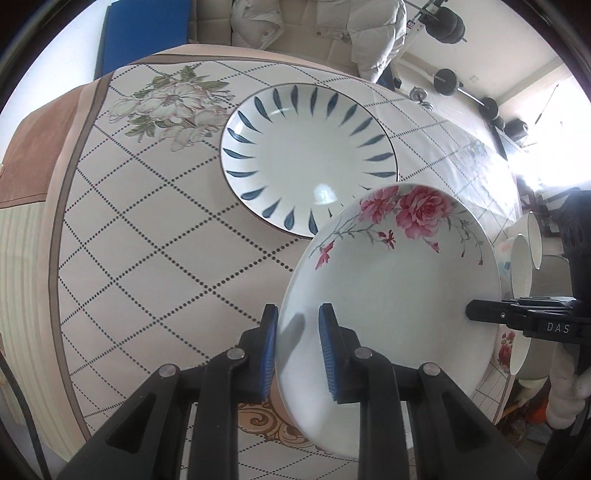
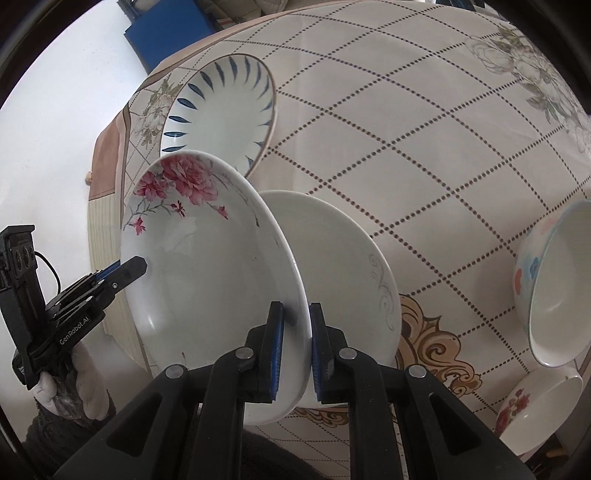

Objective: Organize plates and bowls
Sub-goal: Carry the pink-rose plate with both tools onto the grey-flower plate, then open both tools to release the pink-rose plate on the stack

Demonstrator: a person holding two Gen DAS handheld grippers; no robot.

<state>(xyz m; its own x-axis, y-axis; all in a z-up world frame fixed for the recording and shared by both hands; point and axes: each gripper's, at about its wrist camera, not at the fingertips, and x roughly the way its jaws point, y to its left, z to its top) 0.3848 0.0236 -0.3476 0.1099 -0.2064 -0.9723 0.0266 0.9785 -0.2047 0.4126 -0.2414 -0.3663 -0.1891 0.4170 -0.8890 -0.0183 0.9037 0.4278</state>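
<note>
A white plate with pink roses (image 1: 399,280) (image 2: 207,266) is held tilted above the table by both grippers. My left gripper (image 1: 297,354) is shut on its near rim; it shows in the right wrist view (image 2: 138,265) at the plate's left edge. My right gripper (image 2: 297,350) is shut on the opposite rim; it shows in the left wrist view (image 1: 471,310). A blue-leaf plate (image 1: 306,155) (image 2: 221,110) lies flat on the tablecloth beyond. A plain white plate with a grey scroll (image 2: 343,280) lies under the held plate.
Bowls stand at the right: a colour-spotted bowl (image 2: 554,288) and a rose bowl (image 2: 535,410), seen edge-on in the left wrist view (image 1: 521,266). The chequered tablecloth (image 1: 147,229) covers the table. A jacket on a chair (image 1: 314,29) and barbells (image 1: 450,81) are beyond.
</note>
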